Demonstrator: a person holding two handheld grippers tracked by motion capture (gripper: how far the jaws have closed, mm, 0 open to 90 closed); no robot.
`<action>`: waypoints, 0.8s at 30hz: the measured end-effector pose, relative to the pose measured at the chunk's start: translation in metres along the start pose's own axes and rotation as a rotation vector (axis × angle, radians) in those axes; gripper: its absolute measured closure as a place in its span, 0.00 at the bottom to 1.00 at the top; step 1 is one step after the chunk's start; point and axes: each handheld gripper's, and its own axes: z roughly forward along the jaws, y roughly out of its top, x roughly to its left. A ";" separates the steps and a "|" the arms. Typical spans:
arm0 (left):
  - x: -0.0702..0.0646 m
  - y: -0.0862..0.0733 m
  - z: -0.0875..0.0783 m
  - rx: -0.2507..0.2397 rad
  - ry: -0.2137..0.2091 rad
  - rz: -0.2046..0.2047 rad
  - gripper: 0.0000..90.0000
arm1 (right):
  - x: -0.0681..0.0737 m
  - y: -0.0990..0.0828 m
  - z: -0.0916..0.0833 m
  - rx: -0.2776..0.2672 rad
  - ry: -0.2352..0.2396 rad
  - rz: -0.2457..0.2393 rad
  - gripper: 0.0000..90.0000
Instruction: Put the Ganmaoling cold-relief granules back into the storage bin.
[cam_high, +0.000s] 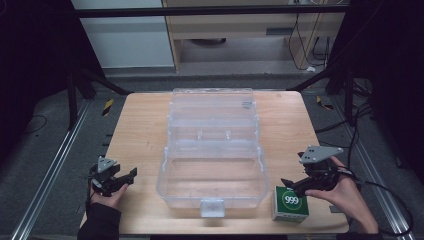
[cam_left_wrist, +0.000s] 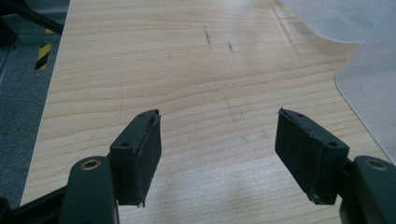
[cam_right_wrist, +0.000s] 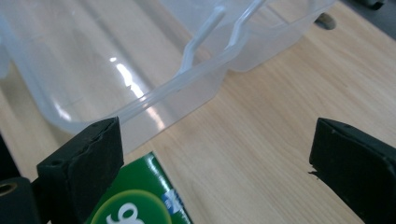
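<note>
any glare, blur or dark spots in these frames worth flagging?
High view: the wooden table is evenly lit, the surroundings nearly black, and the clear plastic box looks washed out. Right gripper view: glare streaks on the box wall, and the green carton is cropped and soft up close. Left gripper view: sharp wood grain, with a soft shadow beneath the fingers.

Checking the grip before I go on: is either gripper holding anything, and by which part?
Nothing is held. The right gripper is open above the green box; the left gripper is open over bare table.
</note>
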 end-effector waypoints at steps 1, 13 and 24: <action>0.000 0.000 0.000 0.001 -0.002 0.002 0.34 | 0.001 0.000 0.000 0.011 0.011 -0.011 0.04; -0.004 -0.001 0.004 0.023 -0.015 0.022 0.34 | 0.019 0.004 0.004 0.176 0.101 -0.156 0.02; -0.005 -0.001 0.005 0.034 -0.019 0.033 0.33 | 0.027 -0.001 0.012 0.284 0.136 -0.206 0.02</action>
